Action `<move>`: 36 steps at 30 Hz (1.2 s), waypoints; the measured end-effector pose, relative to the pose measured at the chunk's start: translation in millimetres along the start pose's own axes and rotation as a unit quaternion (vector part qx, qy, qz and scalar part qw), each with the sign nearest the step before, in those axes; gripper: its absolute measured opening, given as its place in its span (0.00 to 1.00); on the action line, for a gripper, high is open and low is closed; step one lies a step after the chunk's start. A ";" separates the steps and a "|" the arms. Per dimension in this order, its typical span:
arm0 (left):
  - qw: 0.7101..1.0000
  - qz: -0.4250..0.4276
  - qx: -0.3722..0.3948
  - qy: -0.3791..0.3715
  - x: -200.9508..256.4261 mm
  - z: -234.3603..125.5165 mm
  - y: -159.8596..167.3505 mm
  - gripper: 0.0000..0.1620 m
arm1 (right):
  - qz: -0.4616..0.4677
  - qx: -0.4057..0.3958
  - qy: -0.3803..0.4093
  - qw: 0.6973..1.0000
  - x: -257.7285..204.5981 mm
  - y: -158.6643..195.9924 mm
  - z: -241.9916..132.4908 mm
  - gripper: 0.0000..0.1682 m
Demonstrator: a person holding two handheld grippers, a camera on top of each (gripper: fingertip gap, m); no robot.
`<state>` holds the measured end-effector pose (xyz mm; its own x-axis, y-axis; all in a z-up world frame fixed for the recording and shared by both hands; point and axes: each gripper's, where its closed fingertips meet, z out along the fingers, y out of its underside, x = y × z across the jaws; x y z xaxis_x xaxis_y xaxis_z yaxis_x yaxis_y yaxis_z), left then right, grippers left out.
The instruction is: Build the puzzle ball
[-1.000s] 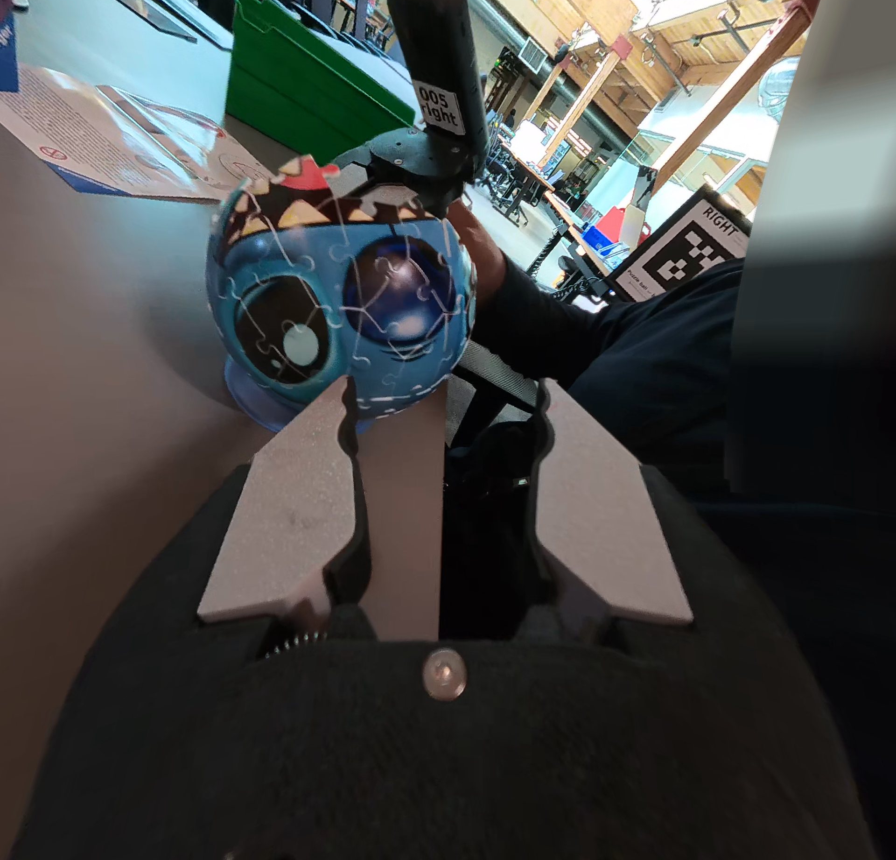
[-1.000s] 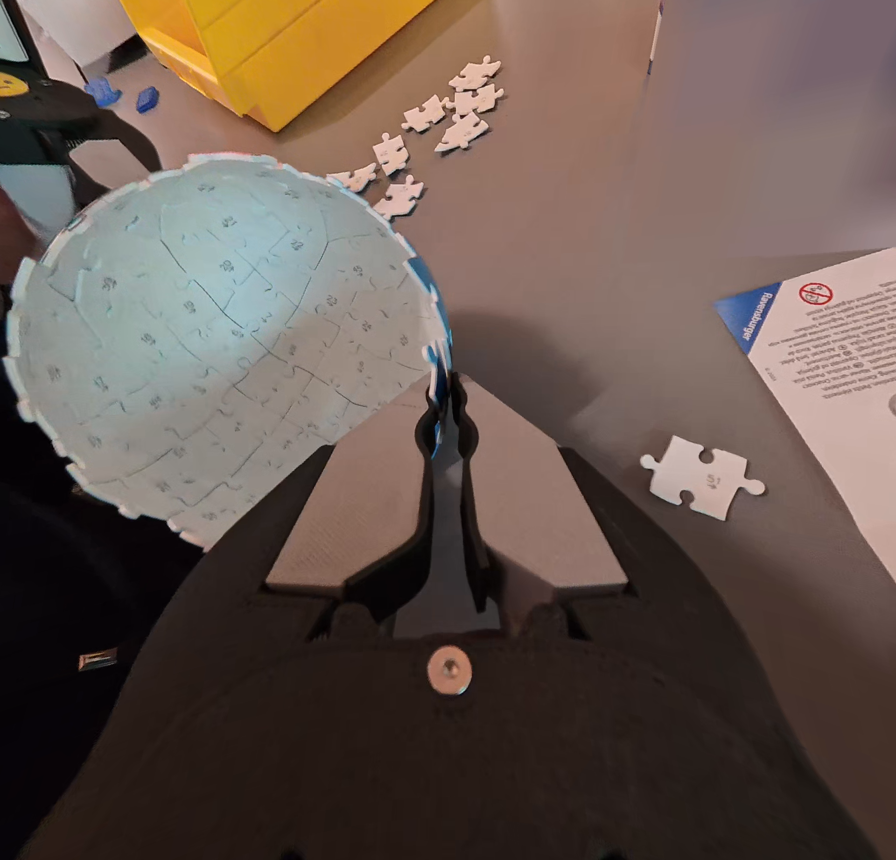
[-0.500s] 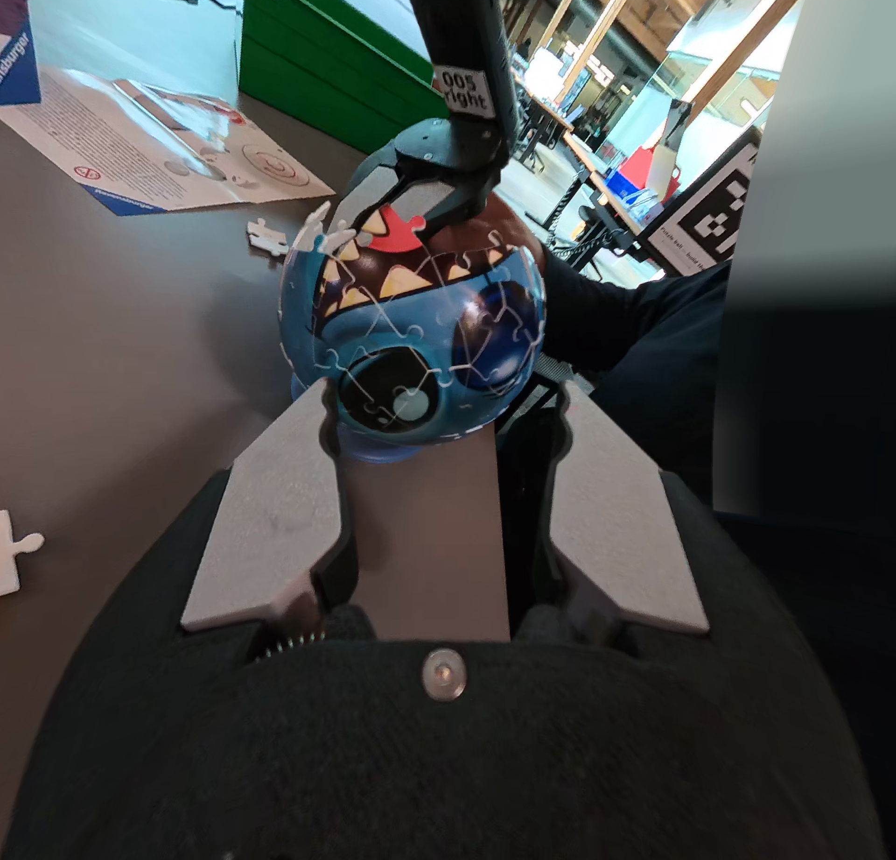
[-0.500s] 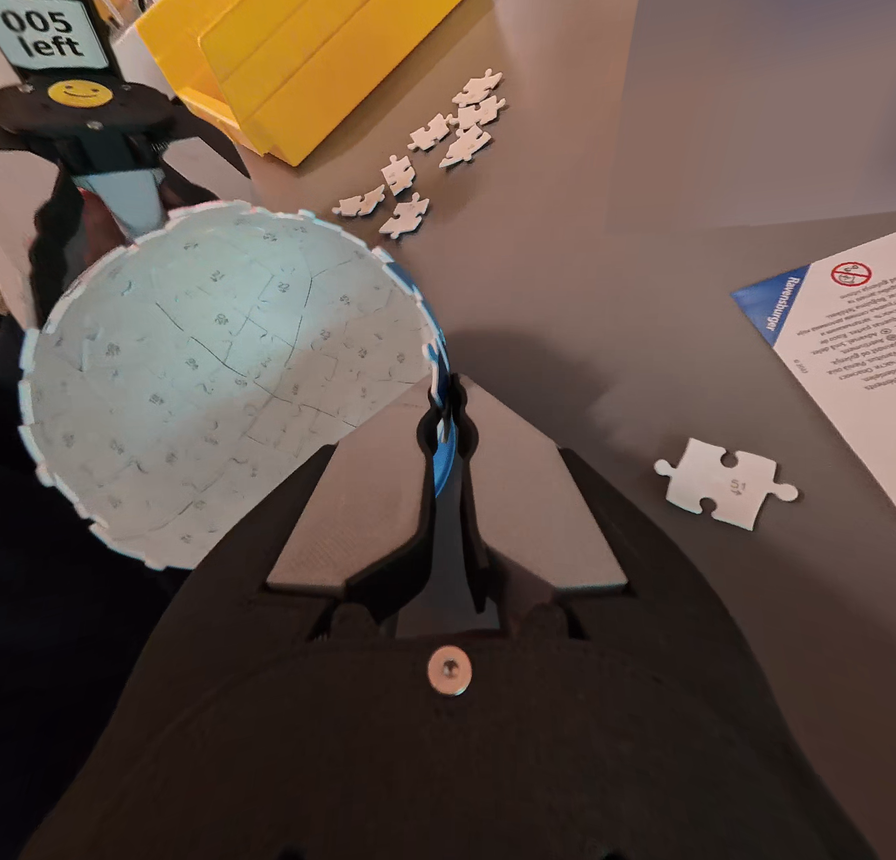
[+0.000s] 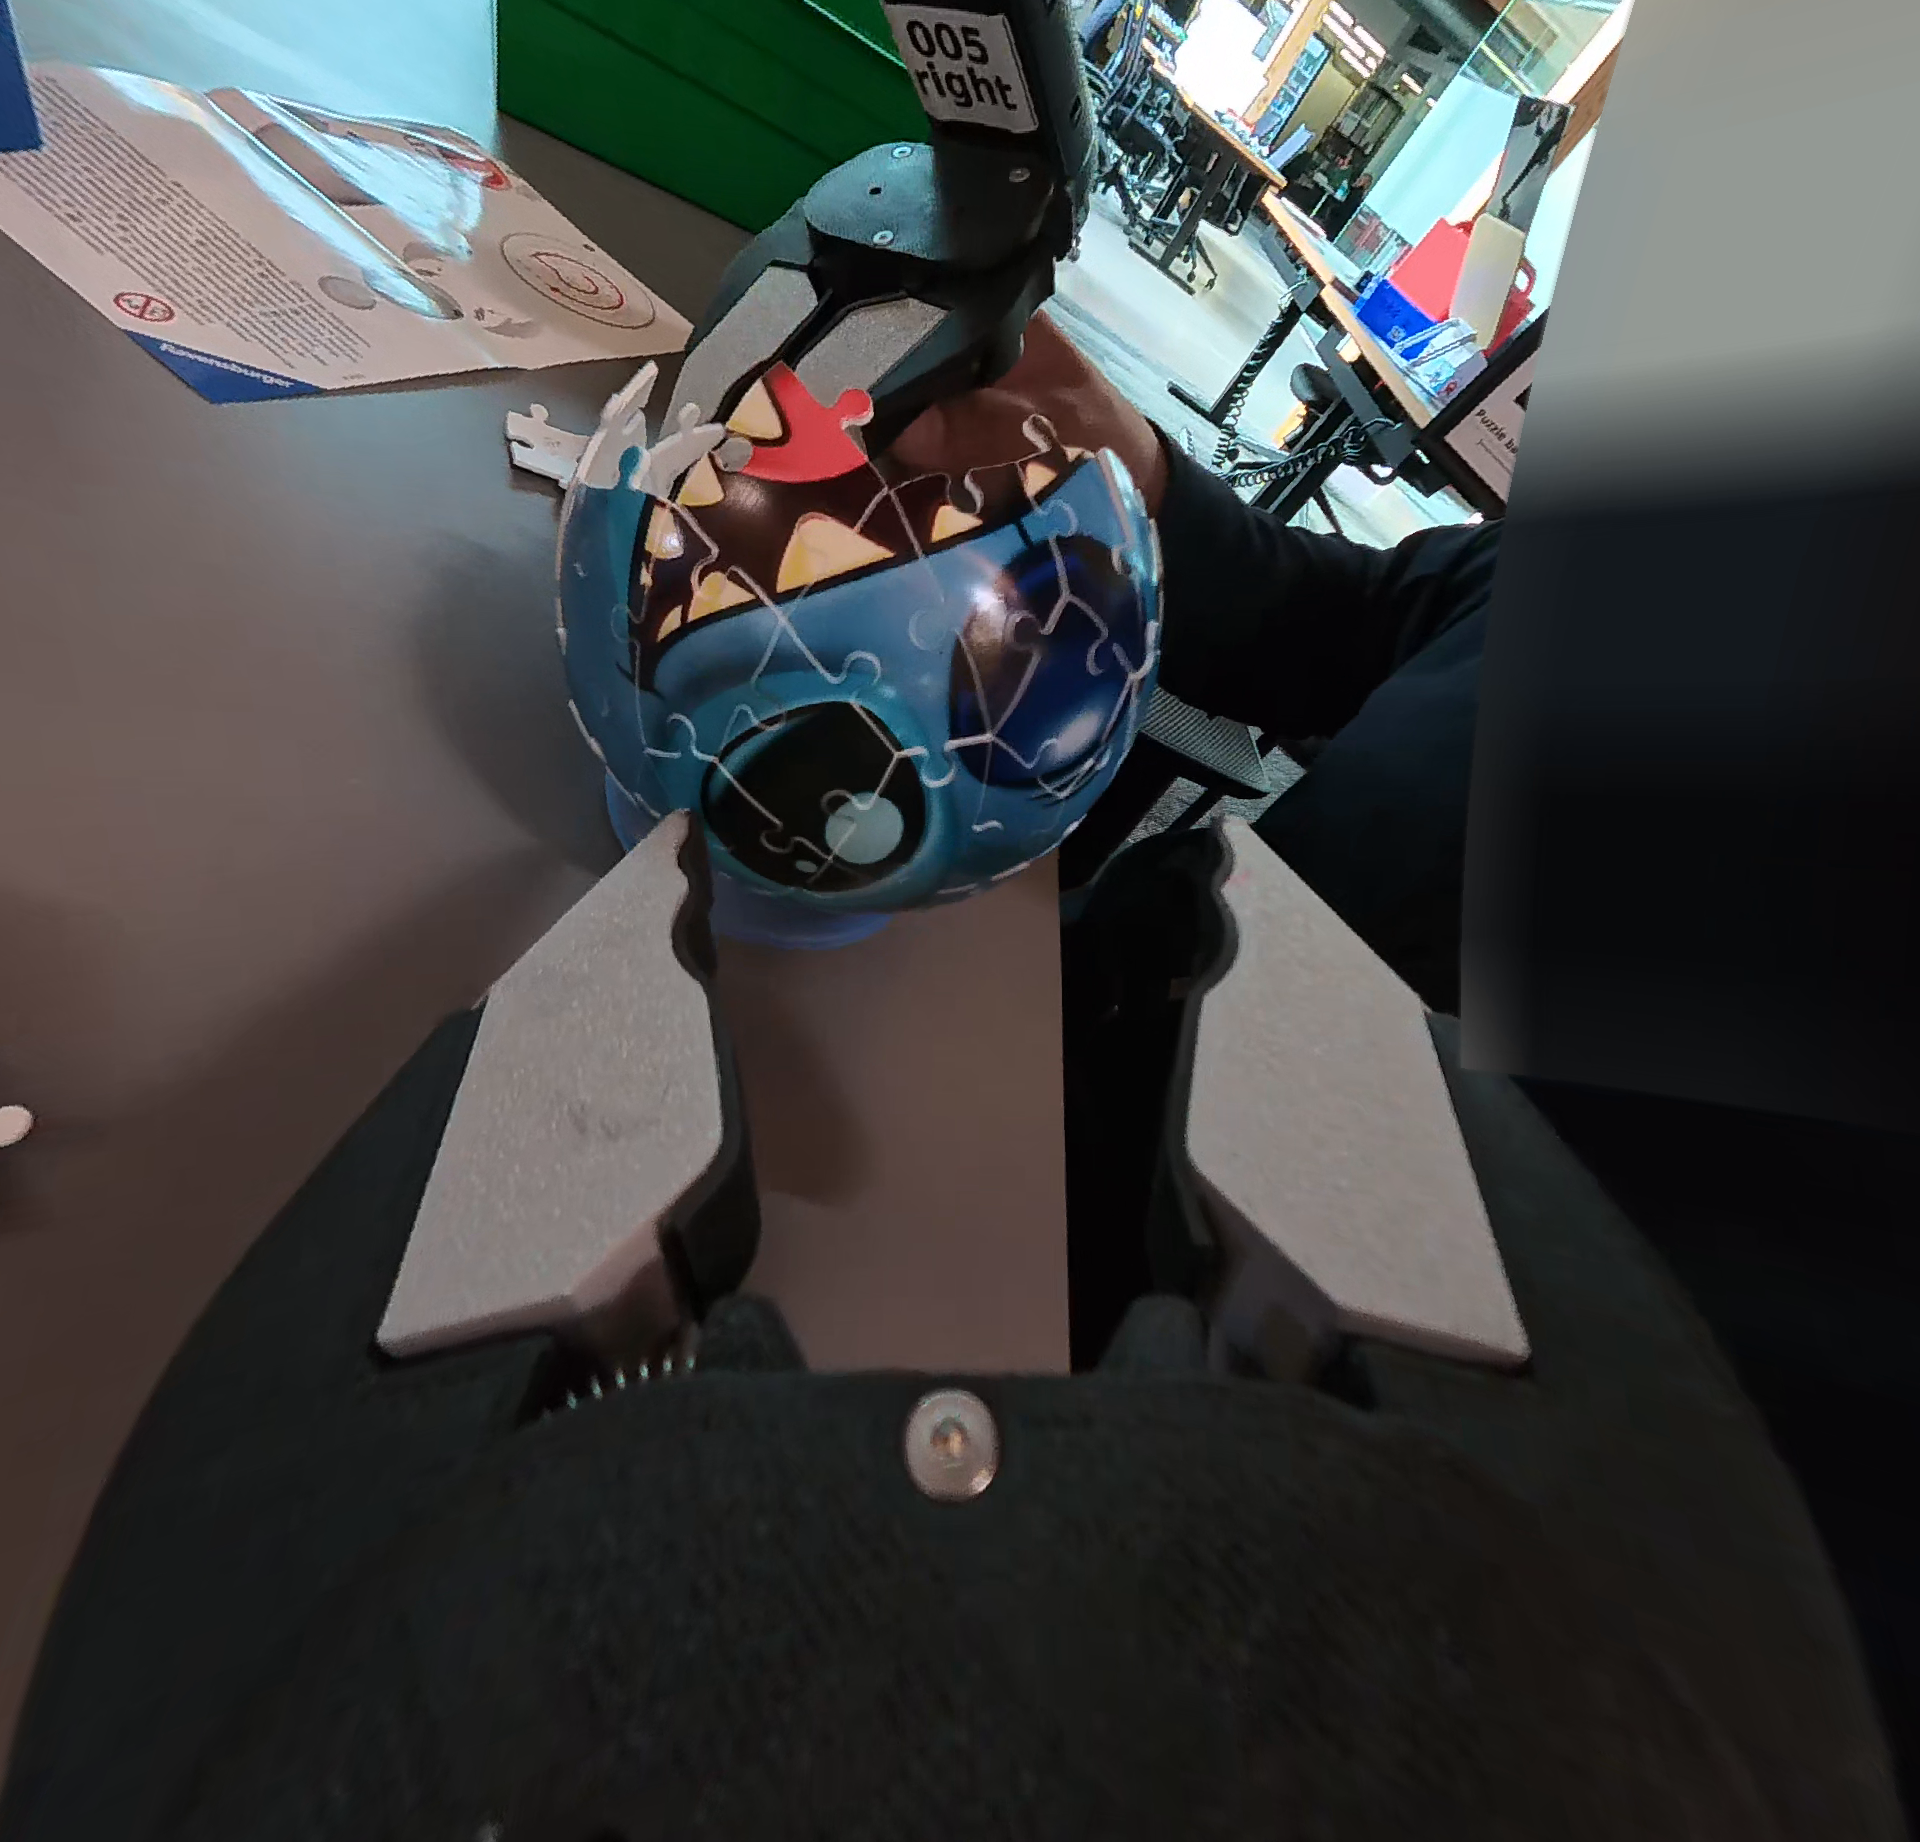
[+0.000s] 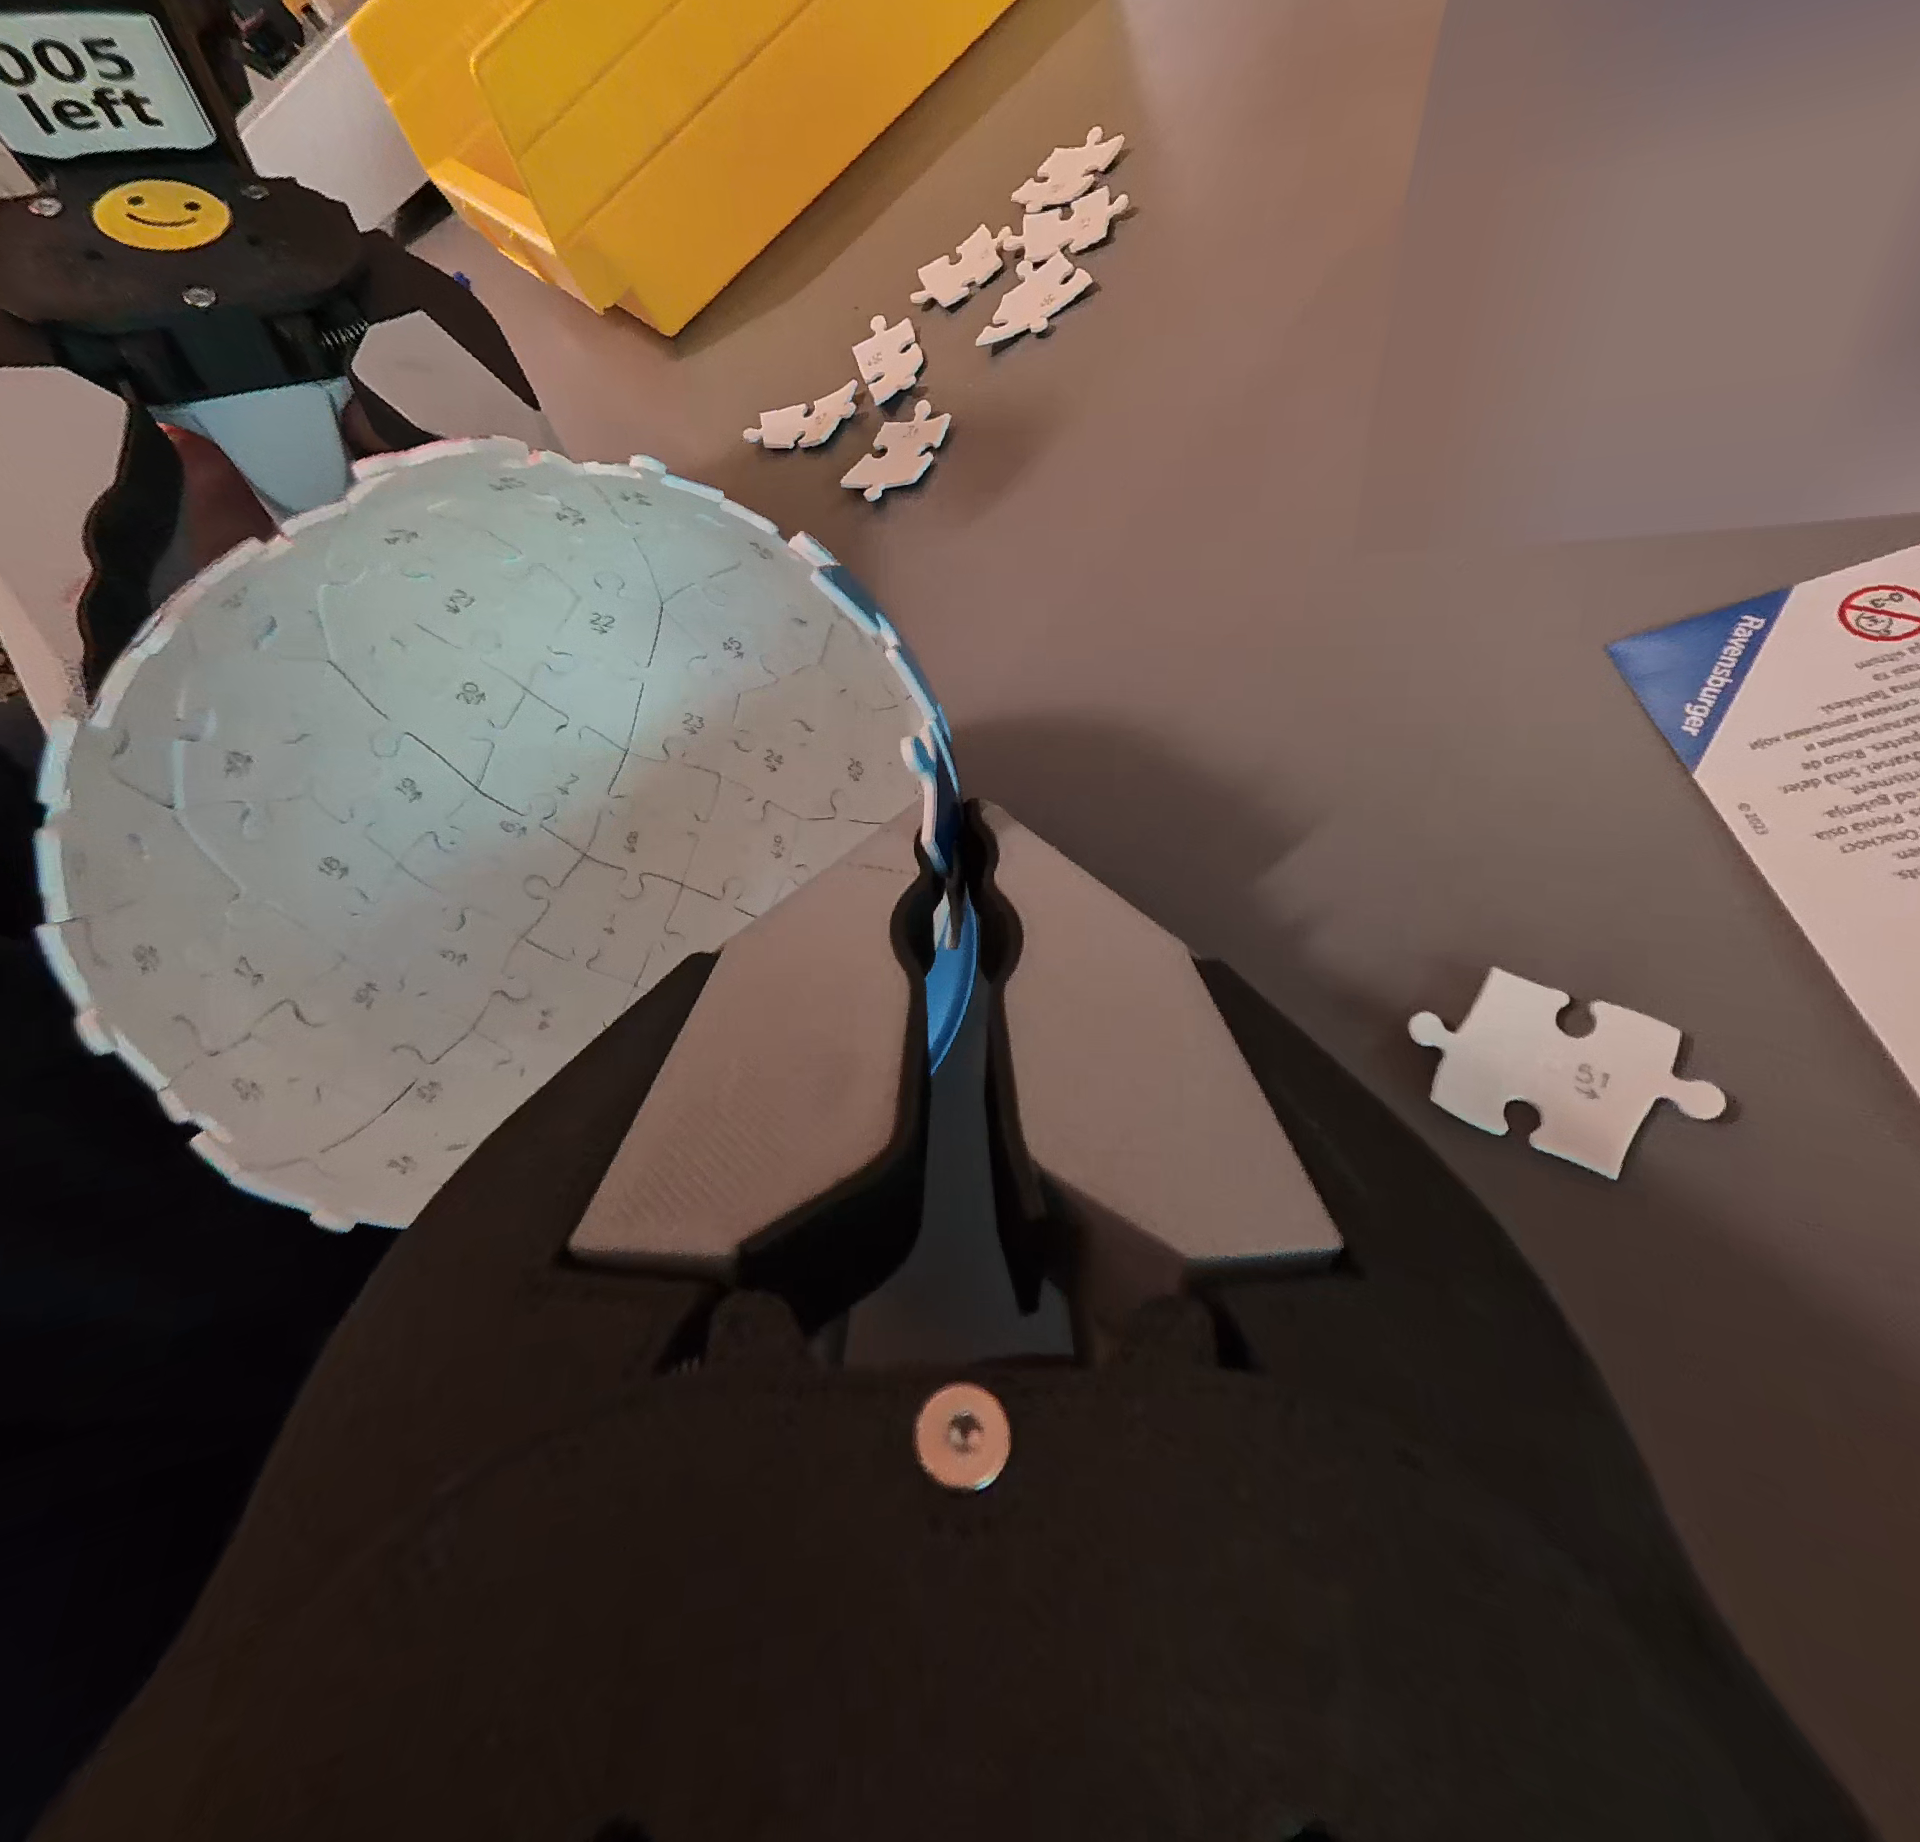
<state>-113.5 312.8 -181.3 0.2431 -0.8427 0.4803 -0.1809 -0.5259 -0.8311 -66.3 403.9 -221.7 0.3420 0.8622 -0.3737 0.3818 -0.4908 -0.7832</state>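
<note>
We steady the half-built blue plastic puzzle ball [image 5: 862, 670] near the grey tabletop's [image 6: 1299, 566] edge, right gripper [image 6: 951, 883] clamped on its rim, left gripper [image 5: 951, 857] spread, adding 1 piece gently.

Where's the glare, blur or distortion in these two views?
Left wrist view: glare streaks on the puzzle ball; instruction sheet smeared; a blurred patch covers the right side. Right wrist view: bright spot inside the ball's shell, hard shadow on the table, edges bent by the wide-angle lens.
</note>
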 end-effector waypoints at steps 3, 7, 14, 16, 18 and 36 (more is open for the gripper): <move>1.000 -0.001 0.004 -0.003 1.4 -0.9 0.1 0.56 | -0.006 0.006 -0.004 1.000 -2.7 -2.0 -2.6 0.02; 1.000 -0.002 0.018 0.000 5.2 -3.9 -0.7 0.53 | -0.017 0.008 0.001 1.000 -3.2 -0.7 -10.7 0.12; 1.000 -0.006 0.019 0.006 7.5 -1.8 2.5 0.54 | -0.051 -0.005 0.046 0.998 3.8 -1.6 -20.3 0.09; 1.000 -0.005 0.018 0.008 9.2 -0.6 3.4 0.54 | -0.058 -0.004 0.052 0.997 4.6 -5.2 -22.2 0.09; 1.000 -0.004 0.016 0.010 11.0 0.2 4.6 0.54 | -0.062 -0.010 0.055 0.997 5.2 -5.6 -21.5 0.08; 1.000 -0.009 0.015 0.024 17.4 2.4 9.1 0.51 | -0.064 -0.031 0.008 0.997 3.1 -6.4 -8.6 0.00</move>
<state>-108.7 293.7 -181.2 0.1999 -0.8380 0.5078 -0.1486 -0.5382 -0.8296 -60.3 408.6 -213.6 0.3005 0.9164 -0.2644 0.4759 -0.3843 -0.7911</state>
